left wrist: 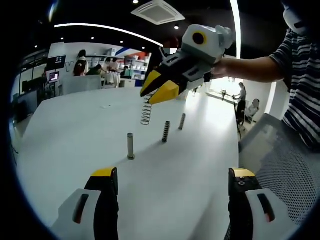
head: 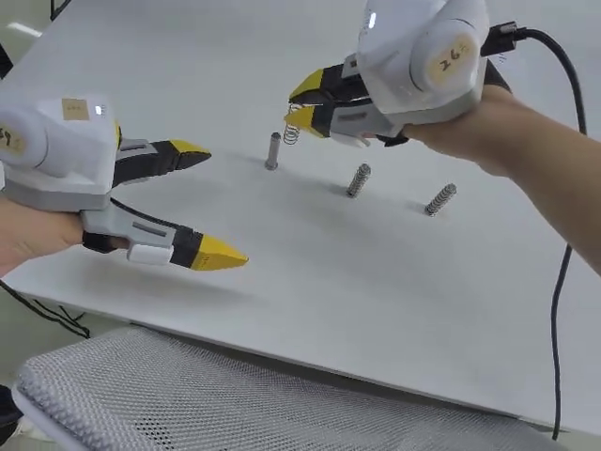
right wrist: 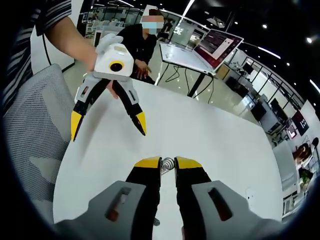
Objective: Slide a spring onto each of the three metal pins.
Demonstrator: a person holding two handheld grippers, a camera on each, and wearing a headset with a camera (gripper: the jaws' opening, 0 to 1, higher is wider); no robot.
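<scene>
Spring [head: 292, 132] hangs pinched in the right gripper [head: 299, 105], up beside the bare pin [head: 272, 150] mid-table [head: 394, 282] in head view, with two sprung pins [head: 358, 180] further right and the left gripper [head: 218, 203] spread near the front edge. Left gripper view: own jaws wide, spring dangling past the pin. Right gripper view: jaws pressed on the spring, pin hard to make out below.

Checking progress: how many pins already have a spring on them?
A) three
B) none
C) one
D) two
D: the middle pin and right pin each wear a spring; the left pin is bare, and the right gripper holds the third spring near it.
</scene>
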